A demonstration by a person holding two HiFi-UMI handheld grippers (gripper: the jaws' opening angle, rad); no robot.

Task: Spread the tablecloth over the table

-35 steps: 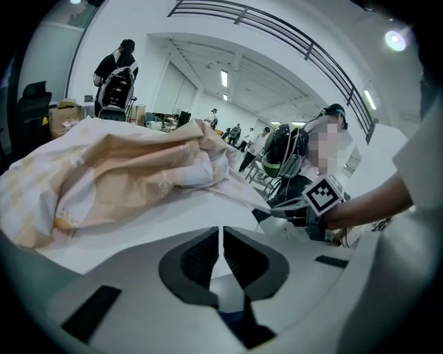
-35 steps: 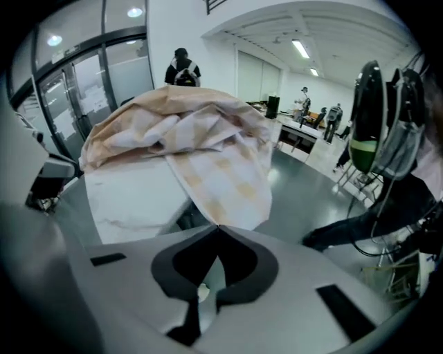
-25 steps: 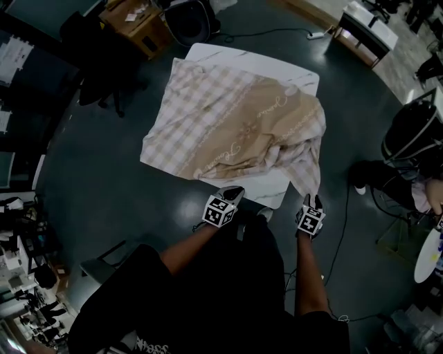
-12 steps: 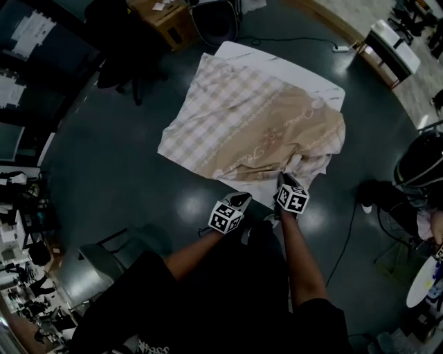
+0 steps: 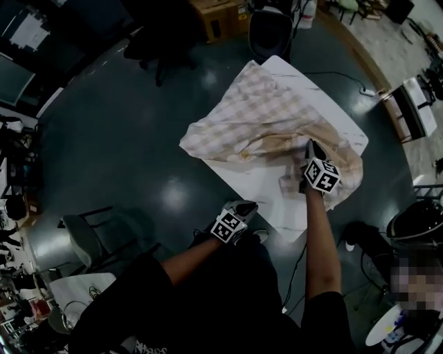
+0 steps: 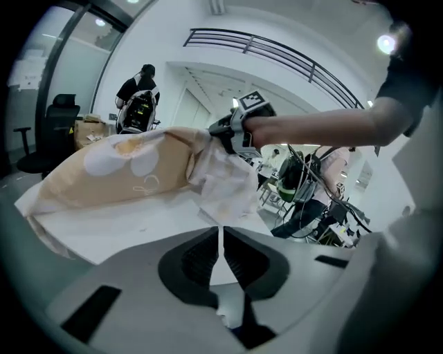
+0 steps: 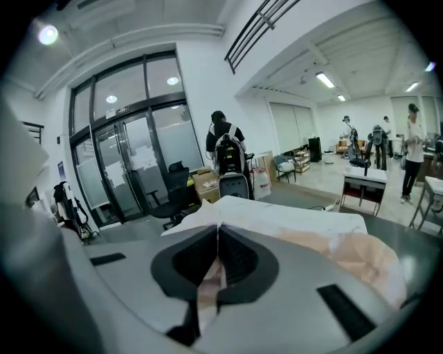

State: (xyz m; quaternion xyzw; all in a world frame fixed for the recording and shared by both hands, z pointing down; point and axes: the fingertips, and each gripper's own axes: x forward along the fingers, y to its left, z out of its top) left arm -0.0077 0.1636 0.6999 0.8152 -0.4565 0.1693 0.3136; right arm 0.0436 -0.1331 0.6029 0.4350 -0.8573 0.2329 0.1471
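"That tablecloth (image 5: 256, 128) on the table (image 5: 266, 187), is it plastic?"

"No, it's soft woven cloth, matt, crumpling into folds. The table top under it looks smooth and hard, white with faint marble veins."

"And the floor (image 5: 131, 152) round the table?"

"Dark and glossy; the lamps glint off it."

"The left gripper (image 6: 221, 235)?"

"A grey matt plastic shell with black ribbed pads (image 6: 197, 259). The box (image 5: 218, 17) beyond the table looks like brown cardboard."

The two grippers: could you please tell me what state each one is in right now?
Left gripper: shut, nothing between its jaws.
Right gripper: jaws just closed, shut on the beige and white checked fabric tablecloth.
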